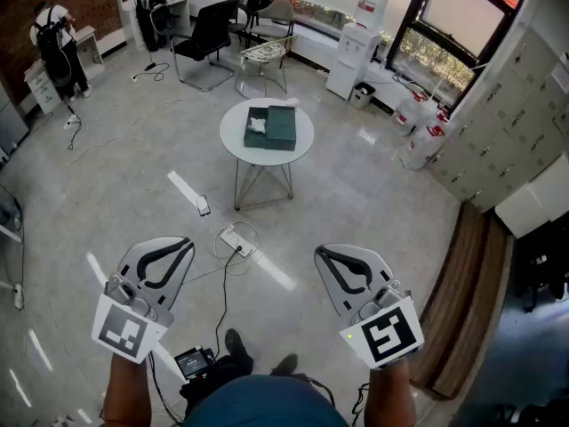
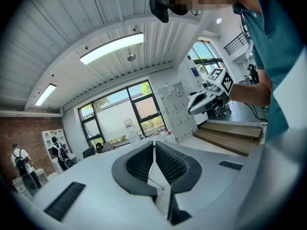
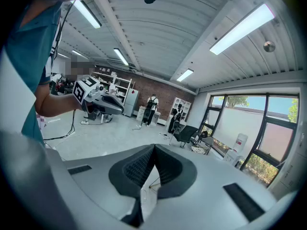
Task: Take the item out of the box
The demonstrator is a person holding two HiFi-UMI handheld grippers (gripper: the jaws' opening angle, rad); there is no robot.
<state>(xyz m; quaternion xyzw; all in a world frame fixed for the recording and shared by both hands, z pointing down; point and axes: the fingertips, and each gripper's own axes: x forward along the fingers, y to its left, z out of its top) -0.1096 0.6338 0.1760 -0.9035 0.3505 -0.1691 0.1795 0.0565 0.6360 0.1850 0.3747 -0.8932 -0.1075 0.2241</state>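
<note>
Ahead, open floor [image 1: 373, 194] lay between the centre table [image 1: 233, 145] and the left gripper [image 1: 184, 244] and right gripper [image 1: 320, 254], both closed on nothing. Contents of the box [image 1: 283, 132] were indistinct.

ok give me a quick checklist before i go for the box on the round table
1. Left gripper empty: ok, jaws together with nothing between them.
2. Right gripper empty: ok, jaws together with nothing between them.
3. Jaws open for a grasp: not ok, both are shut.
4. Green box within reach: not ok, it sits on the round table, well ahead of both grippers.
5. Item located: ok, a white item shows at the box's left side. Whether anything covers it: cannot tell.
6. Floor path to the table: not ok, a power strip and cables lie in between.
</note>
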